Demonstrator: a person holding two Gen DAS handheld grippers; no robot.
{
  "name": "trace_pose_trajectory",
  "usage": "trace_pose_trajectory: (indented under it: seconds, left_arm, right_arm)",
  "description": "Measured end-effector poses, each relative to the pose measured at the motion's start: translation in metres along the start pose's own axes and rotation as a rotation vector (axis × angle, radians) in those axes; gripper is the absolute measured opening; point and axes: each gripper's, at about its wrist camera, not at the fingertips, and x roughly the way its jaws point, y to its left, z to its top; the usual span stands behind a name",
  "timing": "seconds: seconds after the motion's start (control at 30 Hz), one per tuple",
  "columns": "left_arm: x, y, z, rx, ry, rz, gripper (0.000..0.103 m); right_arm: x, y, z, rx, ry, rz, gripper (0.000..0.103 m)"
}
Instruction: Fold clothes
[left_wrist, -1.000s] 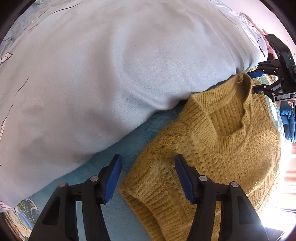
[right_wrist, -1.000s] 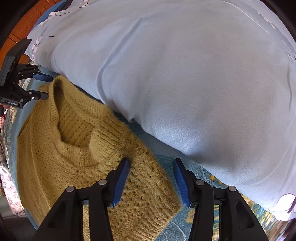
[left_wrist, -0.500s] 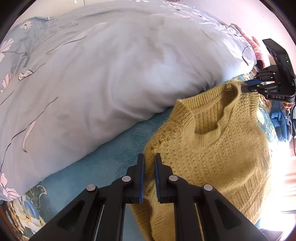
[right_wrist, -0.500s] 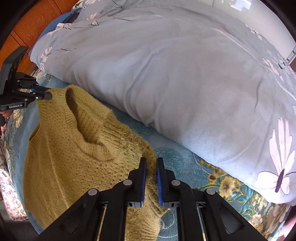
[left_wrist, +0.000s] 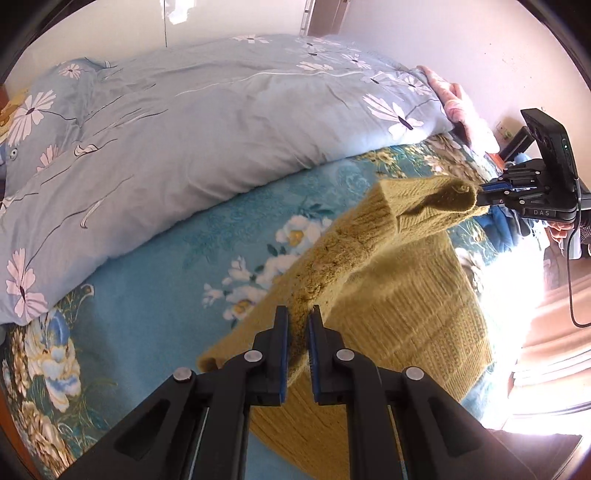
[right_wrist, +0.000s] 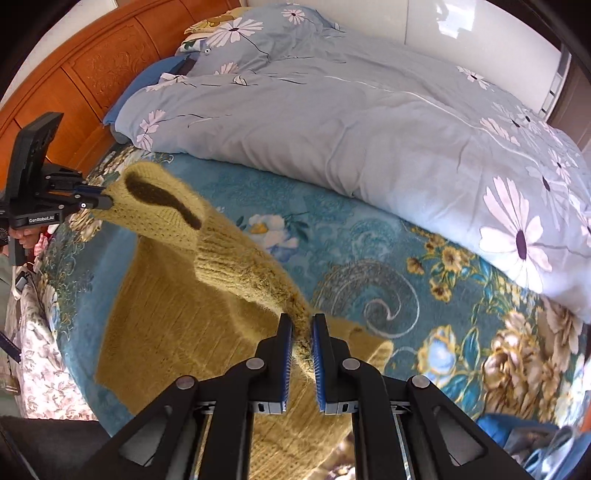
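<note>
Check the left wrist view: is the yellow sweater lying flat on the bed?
No, the left gripper and right gripper hold the yellow sweater raised by its shoulders.

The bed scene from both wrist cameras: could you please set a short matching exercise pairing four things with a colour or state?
Things:
1. sweater
2. duvet
3. headboard
4. left gripper

Descriptions:
A. orange-brown carved wood
B. pale blue with white flowers
C. mustard yellow knit, its top edge lifted off the bed
D. shut on a shoulder of the knit

Pairs: 1-C, 2-B, 3-A, 4-D. The right gripper is shut on the other shoulder.
</note>
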Motion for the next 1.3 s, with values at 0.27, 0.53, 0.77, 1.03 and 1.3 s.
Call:
trace_pose_trajectory:
  seconds: [0.27, 0.53, 0.77, 1.03, 1.3]
  left_arm:
    - [-0.006, -0.049, -0.082, -0.061, 0.096, -0.015, 0.01]
    - [0.025, -0.06, -0.141, -0.107, 0.219, 0.012, 0.01]
    - [0.051, -0.069, -0.188, -0.141, 0.268, 0.066, 0.01]
    - [0.043, -0.068, -0.202, -0.151, 0.302, 0.056, 0.022]
    - [-0.014, -0.016, -0.199, -0.382, 0.185, 0.066, 0.055]
  right_arm:
    - [-0.015, 0.035, -0.115, 0.154, 0.072, 0.04, 0.011]
    - [0.005, 0.062, -0.193, 0.248, 0.17, 0.038, 0.011]
    - [0.041, 0.074, -0.226, 0.269, 0.239, -0.003, 0.011]
    - [0.045, 0.077, -0.24, 0.249, 0.242, -0.047, 0.03]
    - [-0.001, 0.05, -0.24, 0.349, 0.164, -0.051, 0.064]
